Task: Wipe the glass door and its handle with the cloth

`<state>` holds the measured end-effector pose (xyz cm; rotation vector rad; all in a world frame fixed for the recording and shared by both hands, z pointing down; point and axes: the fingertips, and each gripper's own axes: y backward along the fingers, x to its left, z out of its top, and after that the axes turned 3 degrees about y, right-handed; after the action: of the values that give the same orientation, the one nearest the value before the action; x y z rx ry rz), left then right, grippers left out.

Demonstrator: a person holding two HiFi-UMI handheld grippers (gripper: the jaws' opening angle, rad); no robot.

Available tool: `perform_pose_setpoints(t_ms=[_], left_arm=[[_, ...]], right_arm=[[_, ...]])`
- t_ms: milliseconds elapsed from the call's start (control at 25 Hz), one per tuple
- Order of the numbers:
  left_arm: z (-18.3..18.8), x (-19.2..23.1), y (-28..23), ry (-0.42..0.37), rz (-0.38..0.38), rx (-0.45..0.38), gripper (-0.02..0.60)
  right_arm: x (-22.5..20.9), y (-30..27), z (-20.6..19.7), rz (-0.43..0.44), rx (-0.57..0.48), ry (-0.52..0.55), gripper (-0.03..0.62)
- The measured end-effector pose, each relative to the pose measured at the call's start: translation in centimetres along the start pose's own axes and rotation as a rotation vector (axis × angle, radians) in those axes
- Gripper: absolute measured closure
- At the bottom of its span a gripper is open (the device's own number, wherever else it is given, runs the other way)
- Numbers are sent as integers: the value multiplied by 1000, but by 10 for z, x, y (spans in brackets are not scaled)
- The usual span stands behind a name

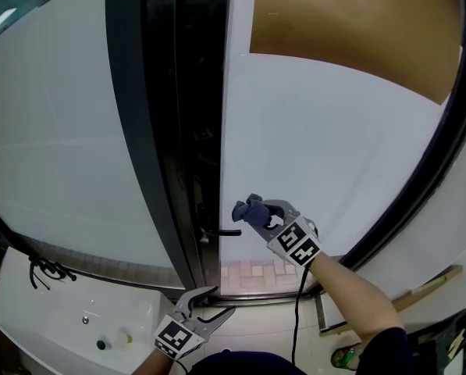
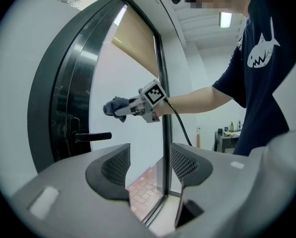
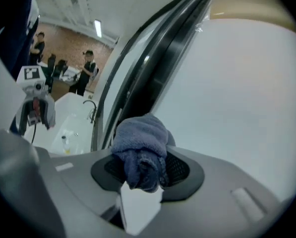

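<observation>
The glass door fills the middle of the head view, beside a dark frame. Its black lever handle juts out low on the frame and also shows in the left gripper view as the handle. My right gripper is shut on a bunched blue-grey cloth, held just right of and slightly above the handle, close to the glass. The cloth bulges out between the jaws. My left gripper hangs low near the door's bottom, open and empty, seen as the gripper.
A tan roller blind covers the top of the glass. A white sink counter with a black tap sits at the lower left. Brick paving shows through the bottom pane. People stand far behind.
</observation>
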<state>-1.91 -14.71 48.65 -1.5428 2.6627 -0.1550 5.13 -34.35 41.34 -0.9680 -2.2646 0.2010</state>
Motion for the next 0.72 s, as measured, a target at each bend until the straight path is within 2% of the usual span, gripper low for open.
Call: perform_pose_setpoints(t_ms=[120, 240, 520, 720], left_arm=[[-1, 3, 4, 4, 15, -2, 334], [-3, 8, 10, 11, 37, -3, 334], [-10, 23, 26, 37, 87, 0, 334], [-13, 25, 26, 38, 84, 1, 334]], right_arm=[[18, -28, 36, 70, -57, -79, 431], [32, -60, 51, 114, -52, -133, 431], [63, -101, 49, 168, 5, -158, 431], [72, -104, 47, 228, 30, -194, 432]])
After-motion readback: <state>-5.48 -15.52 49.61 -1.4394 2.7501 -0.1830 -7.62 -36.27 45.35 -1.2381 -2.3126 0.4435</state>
